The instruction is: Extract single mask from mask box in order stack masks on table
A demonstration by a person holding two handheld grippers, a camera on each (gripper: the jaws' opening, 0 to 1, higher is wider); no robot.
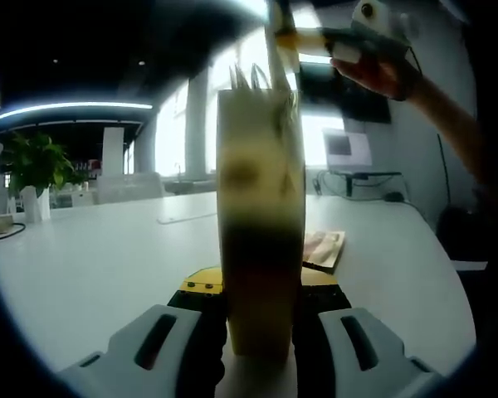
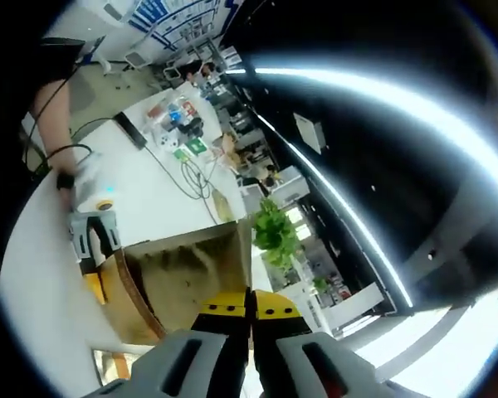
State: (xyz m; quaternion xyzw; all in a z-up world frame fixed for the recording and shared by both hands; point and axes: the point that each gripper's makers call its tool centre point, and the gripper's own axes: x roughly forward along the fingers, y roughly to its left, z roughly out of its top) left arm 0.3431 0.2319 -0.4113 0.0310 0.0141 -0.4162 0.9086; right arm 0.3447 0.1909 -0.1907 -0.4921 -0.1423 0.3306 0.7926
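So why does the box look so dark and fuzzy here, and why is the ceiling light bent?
In the left gripper view the mask box sits very close to the lens and is backlit by bright windows, so it blurs and darkens. In the right gripper view the fisheye lens curves the ceiling light strip, and the windows at the lower right are blown out.
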